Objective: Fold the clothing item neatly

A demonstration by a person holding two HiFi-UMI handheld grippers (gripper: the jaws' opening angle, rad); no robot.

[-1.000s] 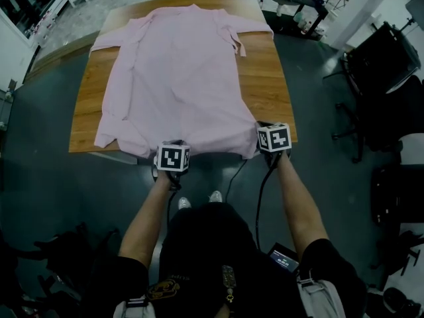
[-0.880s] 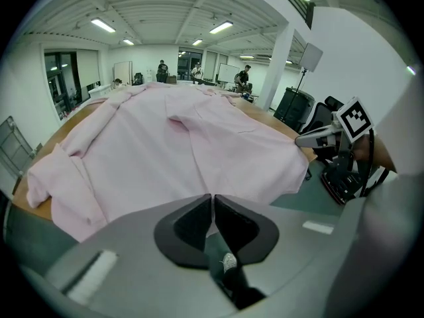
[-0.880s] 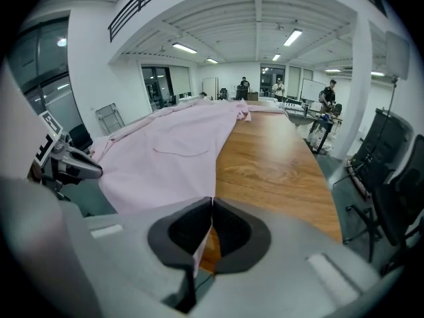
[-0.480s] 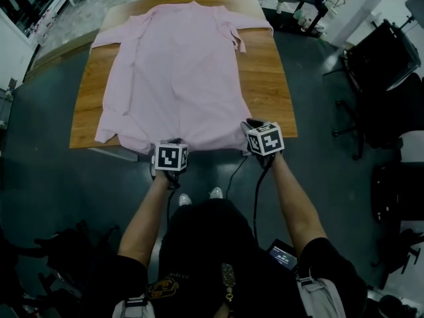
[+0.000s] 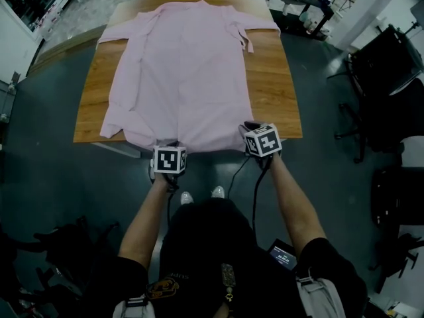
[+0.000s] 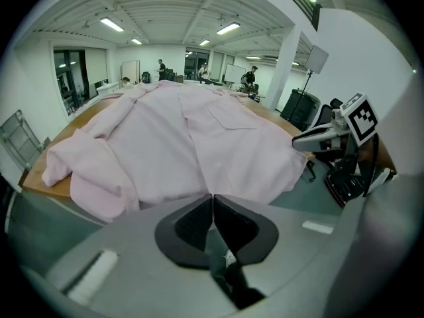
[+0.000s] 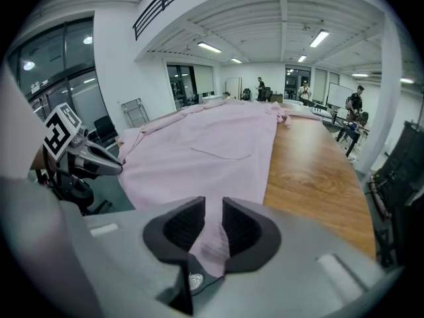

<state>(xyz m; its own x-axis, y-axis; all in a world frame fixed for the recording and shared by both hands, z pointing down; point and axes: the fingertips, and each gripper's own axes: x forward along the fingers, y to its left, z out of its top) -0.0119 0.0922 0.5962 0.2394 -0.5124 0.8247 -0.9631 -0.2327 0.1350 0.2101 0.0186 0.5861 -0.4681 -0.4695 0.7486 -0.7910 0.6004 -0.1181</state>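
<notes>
Rectangular wooden bench (image 5: 273,78): the pink fabric shirt (image 5: 182,78) lies spread flat, collar at 12 o'clock, hem overhanging at 6 o'clock. We judge no fold made yet. Right tool (image 7: 213,227) grasps the hem. Left tool (image 6: 212,207) is clenched, and we see no cloth within.

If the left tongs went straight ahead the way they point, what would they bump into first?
The pink shirt: its near hem lies right in front of the left tongs, whose tips are closed together. They may already be touching it, as the depth there is hard to judge.
</notes>
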